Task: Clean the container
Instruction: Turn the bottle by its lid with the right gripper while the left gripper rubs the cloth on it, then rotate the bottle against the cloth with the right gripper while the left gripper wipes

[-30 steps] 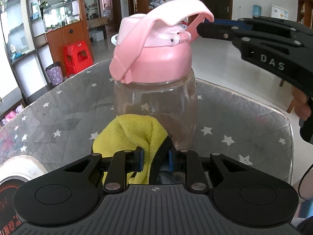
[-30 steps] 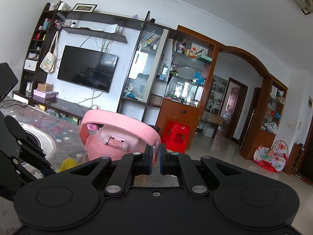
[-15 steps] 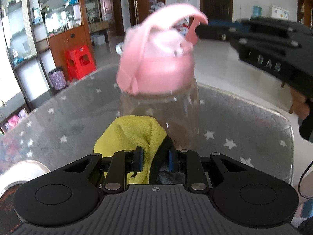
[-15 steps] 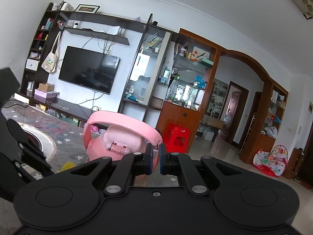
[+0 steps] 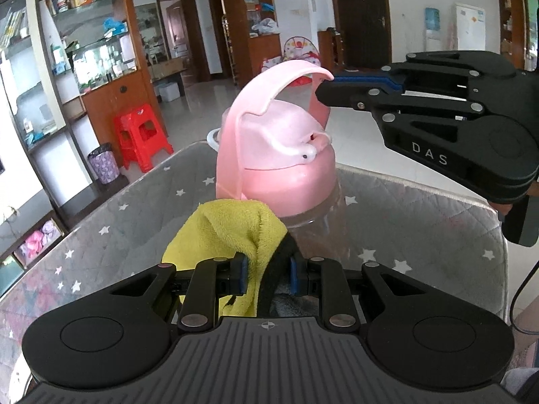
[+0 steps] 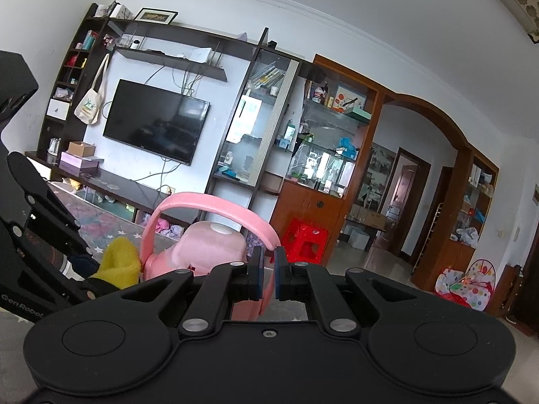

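A clear bottle [image 5: 316,232] with a pink lid [image 5: 279,155] and a pink carry handle [image 5: 289,80] tilts over the grey star-patterned table [image 5: 421,215]. My left gripper [image 5: 267,274] is shut on a yellow cloth [image 5: 225,232] that presses against the bottle's side below the lid. My right gripper [image 5: 323,89] is shut on the pink handle and holds the bottle by it. In the right wrist view the handle [image 6: 215,207] runs between my right gripper [image 6: 267,274] fingers, with the lid [image 6: 209,249] and the cloth [image 6: 118,262] to the left.
The table edge [image 5: 438,188] curves round behind the bottle. A red stool [image 5: 141,138] and a wooden cabinet [image 5: 111,101] stand on the floor beyond. A round white object [image 5: 17,373] lies at the lower left of the table.
The bottle has tilted and turned, lid swinging toward the right and lower in view. The right gripper kept hold of the handle. The cloth stayed against the bottle.
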Action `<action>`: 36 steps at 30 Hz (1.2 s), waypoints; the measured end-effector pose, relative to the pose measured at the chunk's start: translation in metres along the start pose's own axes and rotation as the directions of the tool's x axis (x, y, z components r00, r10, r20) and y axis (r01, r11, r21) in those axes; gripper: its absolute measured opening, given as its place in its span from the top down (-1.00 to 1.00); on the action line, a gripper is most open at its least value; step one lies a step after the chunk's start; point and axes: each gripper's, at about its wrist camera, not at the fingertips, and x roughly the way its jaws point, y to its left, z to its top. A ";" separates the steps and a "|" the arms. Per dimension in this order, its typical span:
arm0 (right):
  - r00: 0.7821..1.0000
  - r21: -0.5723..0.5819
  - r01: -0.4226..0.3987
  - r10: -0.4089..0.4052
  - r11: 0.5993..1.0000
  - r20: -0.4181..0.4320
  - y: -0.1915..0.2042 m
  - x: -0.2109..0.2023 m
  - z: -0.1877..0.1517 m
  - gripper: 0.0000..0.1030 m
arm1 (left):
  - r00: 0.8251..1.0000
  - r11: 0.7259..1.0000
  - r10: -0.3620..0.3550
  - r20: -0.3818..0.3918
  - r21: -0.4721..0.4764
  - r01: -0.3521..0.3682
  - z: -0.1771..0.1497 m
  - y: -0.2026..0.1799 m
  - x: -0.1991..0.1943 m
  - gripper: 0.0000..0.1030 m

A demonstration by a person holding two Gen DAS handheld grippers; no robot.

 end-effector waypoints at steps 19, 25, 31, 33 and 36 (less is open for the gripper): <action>1.000 -0.012 -0.007 0.006 1.000 -0.008 0.008 0.002 0.011 0.87 | 0.998 1.000 -0.030 -0.053 -0.009 0.029 -0.022 -0.008 0.016 0.56; 1.000 0.001 -0.010 0.010 1.000 -0.012 0.008 -0.001 0.014 0.87 | 0.995 0.999 -0.044 -0.089 -0.036 0.041 -0.034 -0.012 0.027 0.56; 1.000 0.018 -0.004 0.005 1.000 -0.014 0.004 -0.001 0.015 0.87 | 0.994 0.997 -0.052 -0.096 -0.053 0.047 -0.036 -0.007 0.028 0.56; 1.000 0.025 -0.005 0.005 1.000 -0.014 0.004 -0.003 0.015 0.87 | 0.995 0.998 -0.042 -0.090 -0.053 0.038 -0.033 -0.005 0.025 0.56; 1.000 0.031 -0.004 0.004 1.000 -0.012 0.005 -0.005 0.012 0.87 | 0.997 0.998 -0.024 -0.072 -0.054 0.020 -0.027 -0.002 0.019 0.56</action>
